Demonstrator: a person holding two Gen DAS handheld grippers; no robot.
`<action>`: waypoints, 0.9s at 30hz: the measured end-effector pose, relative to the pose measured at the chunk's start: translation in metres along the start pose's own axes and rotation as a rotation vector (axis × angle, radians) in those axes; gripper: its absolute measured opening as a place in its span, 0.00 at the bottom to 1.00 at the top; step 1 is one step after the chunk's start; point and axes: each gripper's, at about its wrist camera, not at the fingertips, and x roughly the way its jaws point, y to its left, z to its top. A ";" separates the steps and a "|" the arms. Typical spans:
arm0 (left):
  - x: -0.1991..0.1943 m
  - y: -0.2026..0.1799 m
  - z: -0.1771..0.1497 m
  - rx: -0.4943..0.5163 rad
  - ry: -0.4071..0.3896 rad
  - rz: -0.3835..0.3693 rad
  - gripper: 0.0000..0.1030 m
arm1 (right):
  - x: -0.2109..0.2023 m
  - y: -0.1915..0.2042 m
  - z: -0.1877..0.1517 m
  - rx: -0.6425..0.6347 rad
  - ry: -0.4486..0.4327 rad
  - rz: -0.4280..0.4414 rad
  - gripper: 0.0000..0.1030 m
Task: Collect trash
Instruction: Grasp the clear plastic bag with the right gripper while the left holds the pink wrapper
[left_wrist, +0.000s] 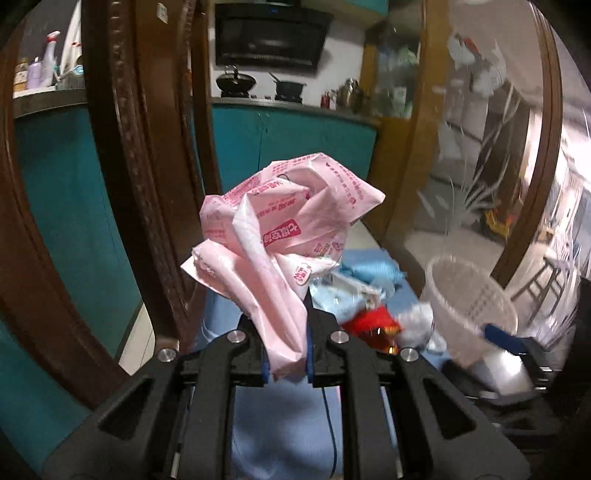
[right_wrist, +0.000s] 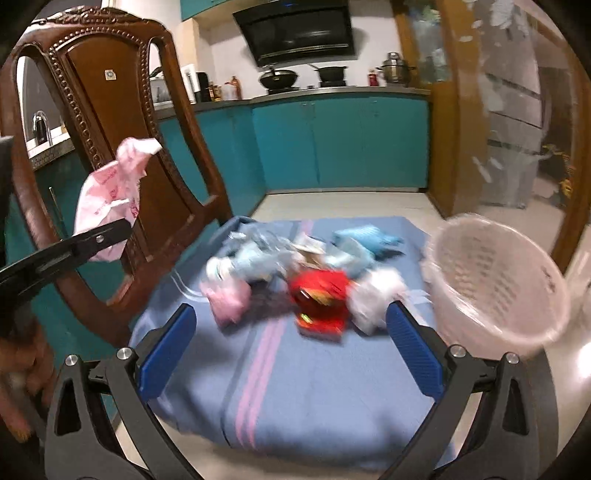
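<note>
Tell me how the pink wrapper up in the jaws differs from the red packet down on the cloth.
The pink wrapper is pale, crumpled and held in the air by the left gripper; the red packet is bright, flatter and lies on the blue cloth, with nothing gripping it. Both look like packaging trash, neither yet in the basket.

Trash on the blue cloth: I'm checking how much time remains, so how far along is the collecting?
Nothing visibly done: what shows of the white perforated plastic basket looks empty. In hand: the left tongs are shut on a crumpled pink plastic wrapper, lifted clear. Left: a red packet, light blue wrappers and a small pink wrapper remain on the striped blue cloth. The right tongs are open, empty.
</note>
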 end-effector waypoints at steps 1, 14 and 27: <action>0.000 -0.001 0.001 0.008 -0.012 -0.001 0.14 | 0.009 0.005 0.003 -0.013 0.009 0.006 0.97; -0.019 0.004 0.007 0.042 -0.121 0.019 0.16 | 0.099 -0.038 0.008 0.858 0.150 0.387 0.83; -0.018 0.007 0.009 0.019 -0.096 -0.001 0.17 | 0.155 -0.042 -0.008 1.062 0.266 0.299 0.17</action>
